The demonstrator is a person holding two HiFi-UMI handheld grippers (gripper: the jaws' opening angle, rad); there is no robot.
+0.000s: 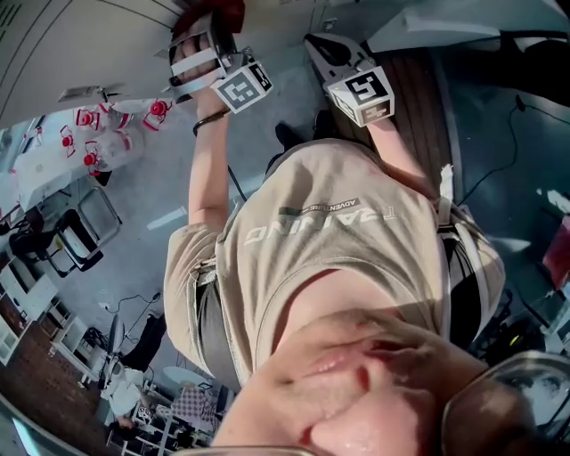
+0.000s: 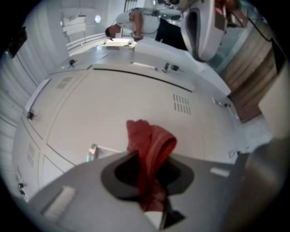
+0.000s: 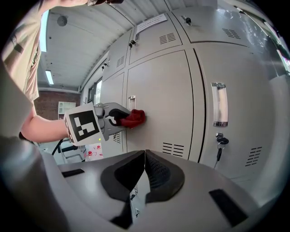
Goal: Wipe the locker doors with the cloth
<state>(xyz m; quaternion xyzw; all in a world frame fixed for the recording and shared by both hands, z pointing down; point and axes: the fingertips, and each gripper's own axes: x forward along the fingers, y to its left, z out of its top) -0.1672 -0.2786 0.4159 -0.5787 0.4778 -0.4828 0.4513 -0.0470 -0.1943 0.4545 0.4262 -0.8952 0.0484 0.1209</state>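
Note:
The red cloth (image 2: 150,152) is pinched in my left gripper (image 2: 147,179), which is shut on it and presses it against a pale grey locker door (image 2: 113,104). In the right gripper view the left gripper (image 3: 117,118) holds the cloth (image 3: 134,117) on the door (image 3: 158,90) beside a small handle. In the head view the left gripper (image 1: 210,46) and cloth (image 1: 218,12) are raised at the lockers (image 1: 80,44). My right gripper (image 3: 145,168) is shut with nothing in it, a little way back from the doors; in the head view the right gripper (image 1: 337,50) sits beside the left.
The neighbouring door has a metal handle (image 3: 219,104) and a key in its lock (image 3: 220,141). Vent slots (image 3: 173,148) sit low on the wiped door. A table with red-and-white items (image 1: 98,134) and a chair (image 1: 85,227) stand behind. Another person (image 2: 136,22) is far off.

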